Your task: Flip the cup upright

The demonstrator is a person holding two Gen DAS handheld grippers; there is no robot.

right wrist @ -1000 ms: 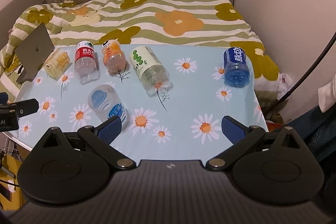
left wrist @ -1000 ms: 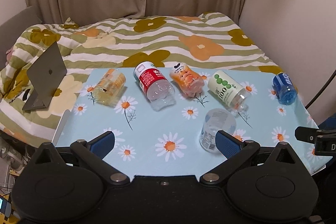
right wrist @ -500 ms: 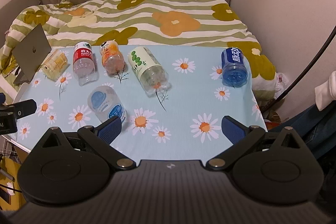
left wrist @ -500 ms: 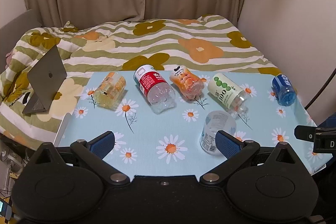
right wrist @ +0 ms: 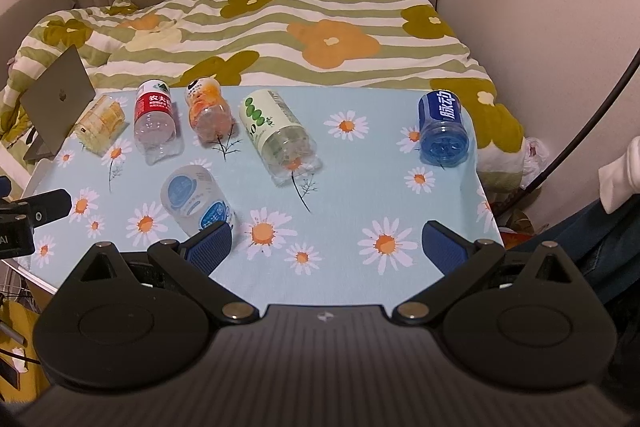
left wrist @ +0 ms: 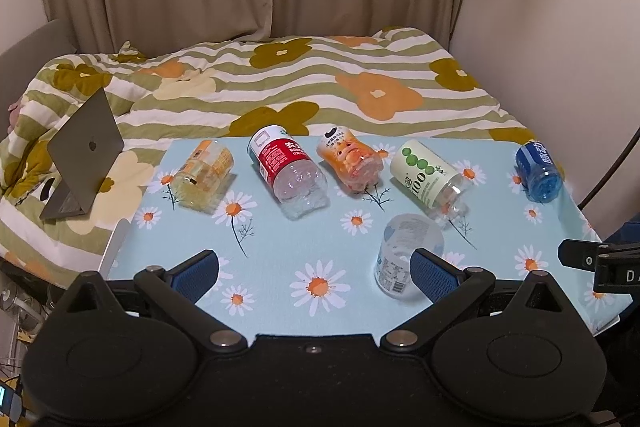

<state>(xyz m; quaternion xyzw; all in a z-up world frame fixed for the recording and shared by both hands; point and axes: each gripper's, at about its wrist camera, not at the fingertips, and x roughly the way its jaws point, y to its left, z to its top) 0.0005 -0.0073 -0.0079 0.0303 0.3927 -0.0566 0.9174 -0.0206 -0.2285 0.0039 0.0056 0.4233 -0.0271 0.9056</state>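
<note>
Labels: "100" on green-dotted cup [left wrist: 426,173]; red cup [right wrist: 154,107] reads "农夫".

A rectangular table [left wrist: 280,259] under a light-blue daisy-print cloth carried six cut-off plastic bottle cups on their sides: yellow [left wrist: 203,175], red-labelled [left wrist: 289,171], orange [left wrist: 349,163] and green-dotted white [left wrist: 430,179] along the far edge, blue [left wrist: 538,171] at the far right corner, and a clear blue-and-white-labelled one [left wrist: 402,255] nearer the front edge.

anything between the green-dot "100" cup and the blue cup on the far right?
No objects. Between the green-dot cup and the blue cup there is only bare daisy tablecloth, shown clearly in the right wrist view.
</note>
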